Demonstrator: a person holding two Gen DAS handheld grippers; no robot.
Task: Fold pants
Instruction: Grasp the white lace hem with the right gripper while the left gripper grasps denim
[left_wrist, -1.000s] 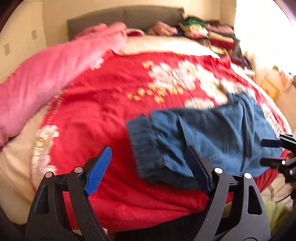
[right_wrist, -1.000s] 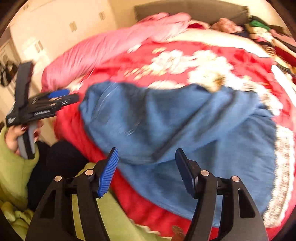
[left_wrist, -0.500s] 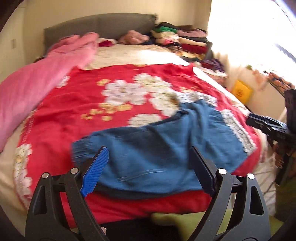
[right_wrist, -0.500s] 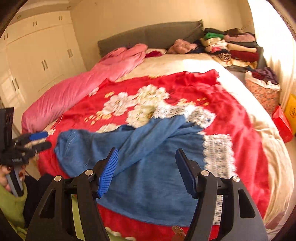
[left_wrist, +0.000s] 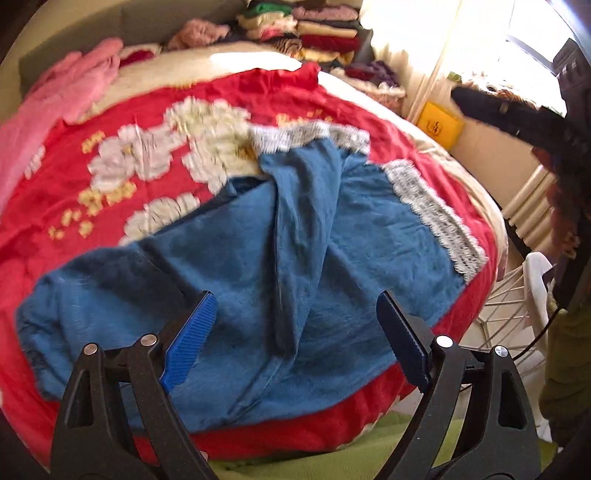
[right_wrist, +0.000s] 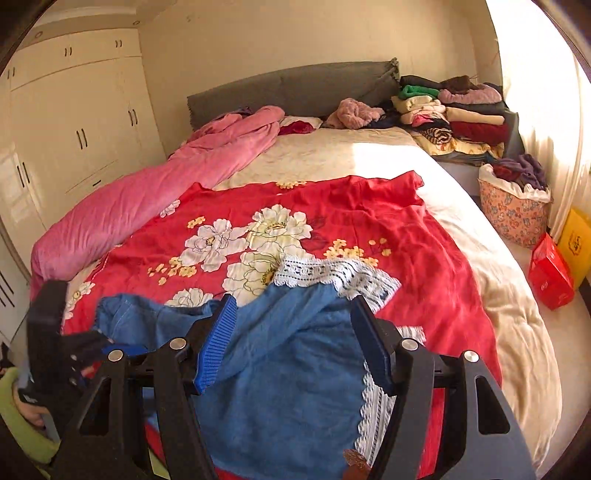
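Since half a second ago, both views are shifted nearer over the blue pants (left_wrist: 280, 266), which are spread crumpled on the red floral blanket (right_wrist: 388, 229) at the bed's near edge. At left, the left tongs (left_wrist: 295, 339) are held apart, empty. At right, the right tongs (right_wrist: 291, 339) likewise. No fold is judged made yet.

Blue pants (right_wrist: 295, 373) near hem hidden behind right gripper (right_wrist: 293, 341) frame, right gripper (left_wrist: 517, 114) cut by left-wrist edge, blurred, quilt florals (left_wrist: 177, 147) motion-smeared
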